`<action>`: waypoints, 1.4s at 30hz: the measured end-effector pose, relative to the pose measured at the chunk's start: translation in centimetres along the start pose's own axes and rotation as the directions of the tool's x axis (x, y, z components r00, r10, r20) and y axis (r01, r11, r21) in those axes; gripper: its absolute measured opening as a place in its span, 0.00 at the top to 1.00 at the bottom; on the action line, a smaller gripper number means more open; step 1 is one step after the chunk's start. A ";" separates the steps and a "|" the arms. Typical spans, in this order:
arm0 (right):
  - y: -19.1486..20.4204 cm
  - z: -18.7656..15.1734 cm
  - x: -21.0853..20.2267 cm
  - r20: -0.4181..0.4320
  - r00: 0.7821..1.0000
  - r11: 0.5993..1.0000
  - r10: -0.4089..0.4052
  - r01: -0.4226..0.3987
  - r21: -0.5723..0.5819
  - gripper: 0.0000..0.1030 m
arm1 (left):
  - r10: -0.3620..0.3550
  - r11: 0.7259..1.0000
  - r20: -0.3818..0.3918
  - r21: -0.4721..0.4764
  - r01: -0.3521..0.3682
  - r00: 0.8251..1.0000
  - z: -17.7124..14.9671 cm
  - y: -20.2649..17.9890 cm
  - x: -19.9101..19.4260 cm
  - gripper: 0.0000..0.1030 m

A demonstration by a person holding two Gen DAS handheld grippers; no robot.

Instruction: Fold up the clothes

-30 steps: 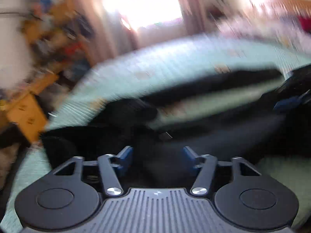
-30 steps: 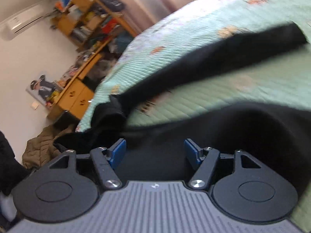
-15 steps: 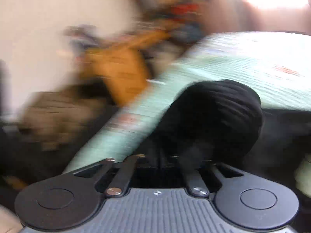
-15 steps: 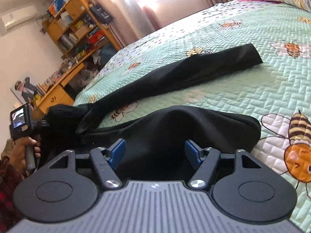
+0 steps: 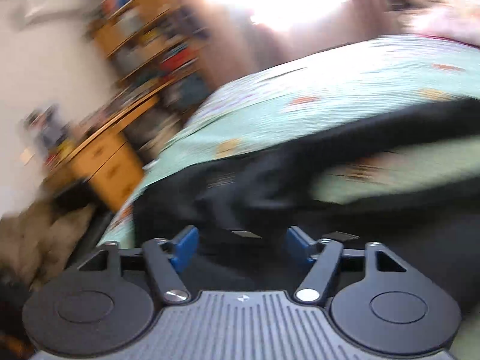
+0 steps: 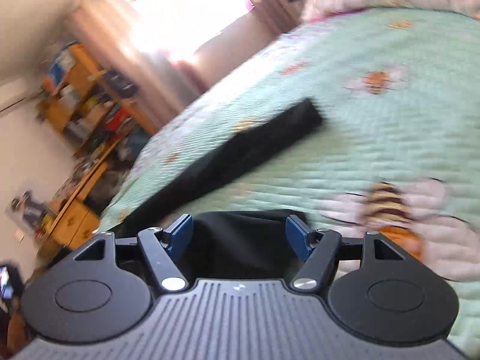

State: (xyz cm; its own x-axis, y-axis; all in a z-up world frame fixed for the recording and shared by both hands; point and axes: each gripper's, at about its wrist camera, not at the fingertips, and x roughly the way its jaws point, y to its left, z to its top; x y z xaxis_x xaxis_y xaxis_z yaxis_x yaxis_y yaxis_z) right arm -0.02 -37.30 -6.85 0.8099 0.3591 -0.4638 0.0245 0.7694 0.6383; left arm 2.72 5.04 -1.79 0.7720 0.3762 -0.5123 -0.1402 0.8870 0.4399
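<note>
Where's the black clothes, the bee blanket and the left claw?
black clothes point(image 6: 240, 156): right wrist view, middle of the long stretched part.
bee blanket point(image 6: 390, 138): right wrist view, bare green quilting.
left claw point(image 5: 240, 246): left wrist view, between its blue fingertips.

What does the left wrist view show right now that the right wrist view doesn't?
Only the left wrist view shows the bunched body of the black garment, with a small label, right ahead of the open left gripper. Only the right wrist view shows the sleeve's far end and a large bee print. Both show the green quilt, wooden shelves and bright window.
</note>
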 end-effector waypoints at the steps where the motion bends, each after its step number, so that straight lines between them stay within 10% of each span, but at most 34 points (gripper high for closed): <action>1: -1.0 0.0 -0.4 -0.009 1.000 1.000 -0.010 0.011 0.021 0.30 | -0.034 0.999 0.023 0.032 0.034 0.999 -0.7 -1.7 -1.1 0.22; 8: -3.9 -2.7 2.4 -0.135 0.988 0.989 0.078 -0.059 0.136 0.27 | -0.218 0.969 -0.018 0.116 0.218 0.976 -3.6 -10.2 -4.1 0.20; 14: -3.4 -3.3 6.7 -0.145 0.969 0.966 0.198 -0.168 0.195 0.24 | -0.187 0.973 -0.109 0.113 0.199 0.976 -4.7 -11.8 -4.3 0.15; 16: -2.1 -3.8 7.7 -0.173 0.964 0.975 0.203 -0.182 0.130 0.30 | -0.171 0.977 -0.133 0.104 0.186 0.976 -4.9 -11.5 -4.3 0.15; 20: 0.9 -2.2 6.9 -0.123 0.978 0.984 0.170 -0.175 -0.026 0.79 | -0.139 0.982 -0.162 0.103 0.157 0.977 -5.0 -11.2 -4.9 0.15; 23: 3.3 0.7 4.5 -0.021 0.985 0.976 0.170 -0.172 -0.135 0.87 | -0.138 0.984 -0.152 0.095 0.153 0.979 -4.7 -11.0 -6.2 0.15; 26: 5.9 3.7 2.0 0.081 0.981 0.954 0.178 -0.152 -0.259 0.87 | -0.160 0.983 -0.104 0.077 0.169 0.982 -4.2 -9.9 -7.6 0.11; 28: 9.8 5.9 -0.1 0.146 0.974 0.869 0.175 -0.083 -0.488 0.86 | -0.175 0.982 -0.069 0.063 0.180 0.982 -3.9 -9.5 -8.3 0.08; 32: 10.0 8.6 0.4 0.159 0.986 0.857 0.045 0.044 -0.514 0.33 | -0.219 0.972 -0.046 0.079 0.222 0.975 -3.6 -9.7 -9.0 0.08; 34: 10.1 10.0 0.6 0.167 0.986 0.844 -0.021 0.107 -0.526 0.33 | -0.240 0.965 -0.046 0.098 0.244 0.970 -4.1 -9.7 -9.1 0.08; 38: 2.4 10.8 -0.5 0.131 0.991 0.979 -0.040 0.065 -0.191 0.30 | -0.261 0.957 -0.083 0.108 0.269 0.962 -4.9 -9.5 -8.1 0.07; 42: -6.8 7.9 -1.5 0.085 0.990 0.987 -0.110 0.098 0.125 0.30 | -0.297 0.950 -0.138 0.062 0.307 0.945 -5.1 -9.3 -6.9 0.06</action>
State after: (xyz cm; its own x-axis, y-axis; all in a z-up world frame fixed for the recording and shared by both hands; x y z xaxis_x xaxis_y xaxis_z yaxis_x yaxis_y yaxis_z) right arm 3.22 -47.24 -5.68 0.8490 0.2266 -0.4773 0.1774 0.7287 0.6614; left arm -4.51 -4.46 -6.10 0.6854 0.1291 -0.7167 0.1427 0.9413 0.3060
